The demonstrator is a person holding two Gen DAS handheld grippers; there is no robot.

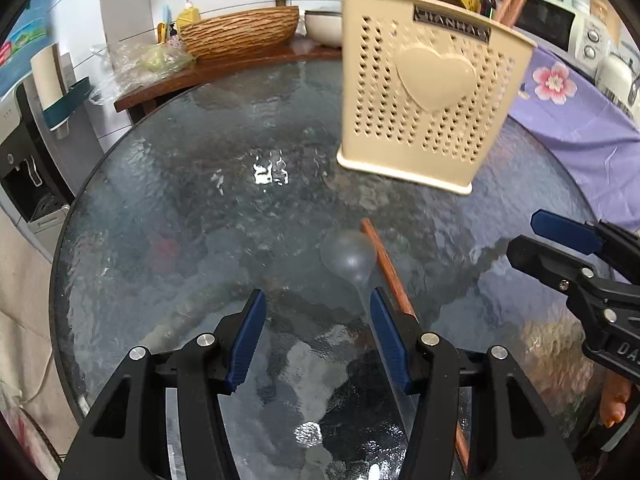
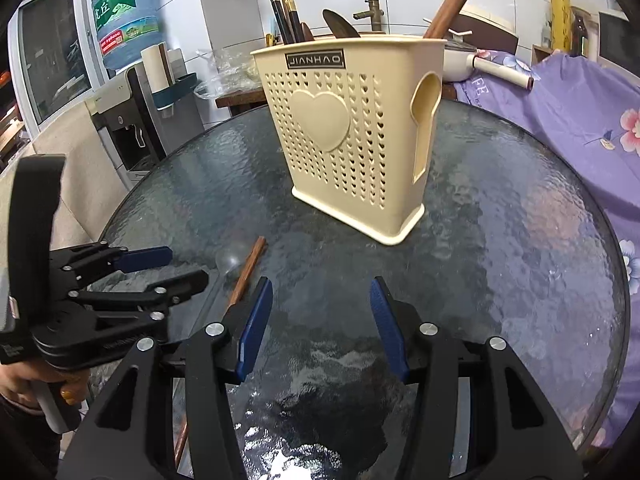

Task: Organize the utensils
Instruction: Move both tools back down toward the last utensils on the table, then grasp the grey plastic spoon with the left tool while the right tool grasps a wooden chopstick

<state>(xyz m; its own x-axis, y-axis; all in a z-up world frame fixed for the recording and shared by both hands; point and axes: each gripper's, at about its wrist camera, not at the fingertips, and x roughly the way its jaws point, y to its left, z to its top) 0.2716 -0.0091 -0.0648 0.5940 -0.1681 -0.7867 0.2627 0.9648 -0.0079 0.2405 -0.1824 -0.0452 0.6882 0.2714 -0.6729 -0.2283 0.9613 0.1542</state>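
Holder [image 2: 352, 136]: we note cream, heart-shaped perforations.
Table [image 2: 500, 240]: dark rippled glass.
Cloth [image 2: 580, 120]: we see lilac, pink flowers.
Chopstick [image 2: 246, 276]: reddish brown.
Spoon [image 1: 348, 258]: clear.

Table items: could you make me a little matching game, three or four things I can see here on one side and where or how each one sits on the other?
Things:
1. cream utensil holder
2. clear spoon
3. brown chopstick
4. left gripper

States:
A. lying flat on the glass table, see-through
B. standing upright, utensils sticking out of the top
C. jaws apart, nothing between them
D. lying flat beside the spoon, wood-coloured

Pairs: 1-B, 2-A, 3-D, 4-C
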